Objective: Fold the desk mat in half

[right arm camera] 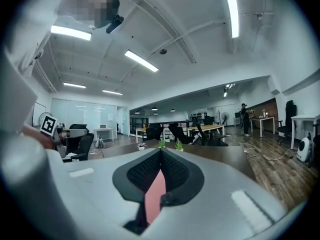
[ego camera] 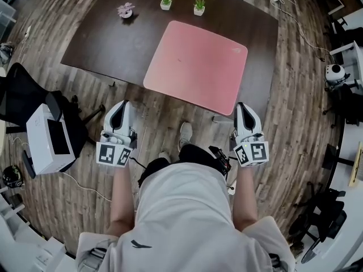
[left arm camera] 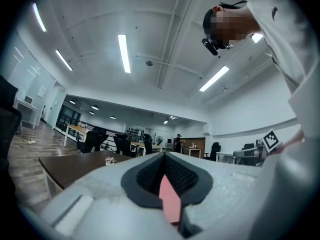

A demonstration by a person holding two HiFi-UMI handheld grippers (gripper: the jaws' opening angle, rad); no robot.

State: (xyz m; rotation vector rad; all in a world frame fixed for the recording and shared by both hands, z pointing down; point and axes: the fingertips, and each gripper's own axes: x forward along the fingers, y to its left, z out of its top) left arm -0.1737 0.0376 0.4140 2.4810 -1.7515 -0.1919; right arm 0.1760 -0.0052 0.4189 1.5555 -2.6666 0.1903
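Plainly, the flat pink rectangular desk mat [ego camera: 195, 64] lies ahead of both grippers. It is spread on the dark brown wooden surface [ego camera: 108, 38], with its near edge along the surface's near edge. That edge looks like the mat's longer side: it runs across the person, and its left end is the farther one. The right gripper [ego camera: 244, 105] sits just beside the near right corner, while the left gripper [ego camera: 121, 103] stands further off from the near left corner — so the right is nearer. Both pairs of fingers are pressed together at the tips. A thin pink strip shows in the slot behind the tips in each gripper view, yet nothing pink reaches past them, so I judge neither holds the mat. The fold likely calls for each to open, take a near corner and carry it to the far edge.
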